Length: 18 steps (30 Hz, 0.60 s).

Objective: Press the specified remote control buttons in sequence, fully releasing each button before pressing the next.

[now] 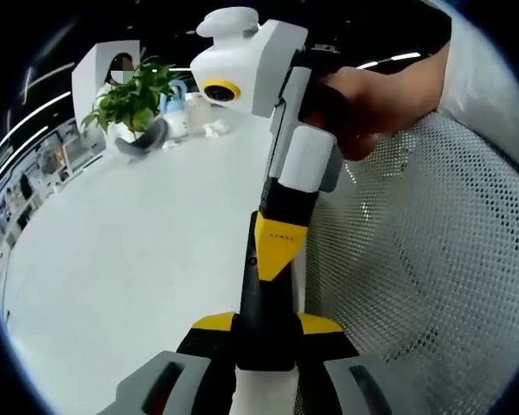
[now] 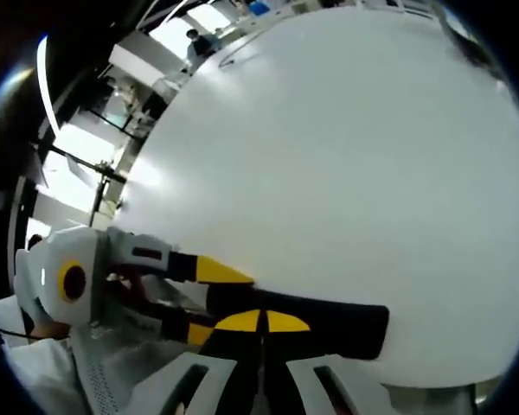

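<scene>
Right now the remote (image 1: 264,303) is clamped between the jaws of the left tongs (image 1: 265,324). It is held up off the white table (image 1: 138,259) with its dark body running away from them. The right tongs (image 1: 279,251) come in from the far right, a hand (image 1: 363,95) wrapped around their grip. Their yellow tips are closed together and rest on, or just above, the face of the remote. In the right gripper view the same closed tips (image 2: 261,322) sit over the near end of the remote (image 2: 346,328), while the left tongs (image 2: 212,285) hold it from the left. No buttons can be made out, so I cannot tell which one lies under the tips.

The main risk, I judge, is the push itself. The remote is held only at one end and nothing supports it underneath, so a firm press could swing it in the left jaws or slide it out. The blunt closed tips may also catch two buttons at once, or land on the wrong one. Lifting too little before the next press would break the rule of full release. A mesh chair back (image 1: 432,259) stands close on the right, and the pressing arm could brush it. A potted plant (image 1: 131,97) stands well apart at the far left.
</scene>
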Motion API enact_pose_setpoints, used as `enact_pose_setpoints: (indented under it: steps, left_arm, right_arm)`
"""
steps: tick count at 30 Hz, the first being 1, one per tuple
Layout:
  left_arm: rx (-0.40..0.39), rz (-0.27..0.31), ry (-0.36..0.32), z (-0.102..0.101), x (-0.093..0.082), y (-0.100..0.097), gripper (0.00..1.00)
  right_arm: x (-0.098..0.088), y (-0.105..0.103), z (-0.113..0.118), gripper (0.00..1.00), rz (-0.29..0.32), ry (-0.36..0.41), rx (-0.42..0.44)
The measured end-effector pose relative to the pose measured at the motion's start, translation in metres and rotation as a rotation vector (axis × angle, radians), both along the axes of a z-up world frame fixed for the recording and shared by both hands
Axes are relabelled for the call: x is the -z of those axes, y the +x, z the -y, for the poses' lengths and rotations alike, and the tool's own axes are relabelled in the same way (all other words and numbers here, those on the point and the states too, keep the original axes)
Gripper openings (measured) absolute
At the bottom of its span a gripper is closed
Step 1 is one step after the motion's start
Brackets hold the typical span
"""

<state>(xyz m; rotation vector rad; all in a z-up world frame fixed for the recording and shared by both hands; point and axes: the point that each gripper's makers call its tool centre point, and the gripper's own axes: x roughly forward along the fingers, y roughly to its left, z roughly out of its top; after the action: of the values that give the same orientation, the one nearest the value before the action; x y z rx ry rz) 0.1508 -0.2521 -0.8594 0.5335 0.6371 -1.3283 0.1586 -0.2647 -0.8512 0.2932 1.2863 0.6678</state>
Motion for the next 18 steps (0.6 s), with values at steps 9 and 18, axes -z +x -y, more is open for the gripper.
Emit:
enact_pose_setpoints:
  steps: [9, 18]
  left_arm:
    - [-0.004, 0.0, 0.001, 0.0001, -0.0001, -0.0001, 0.25]
    - [-0.008, 0.001, -0.002, -0.0005, -0.0001, -0.0004, 0.25]
  right_arm:
    - [-0.0008, -0.0009, -0.0008, 0.0, 0.012, -0.002, -0.016]
    - [-0.0018, -0.001, -0.0024, 0.0, 0.018, -0.013, -0.029]
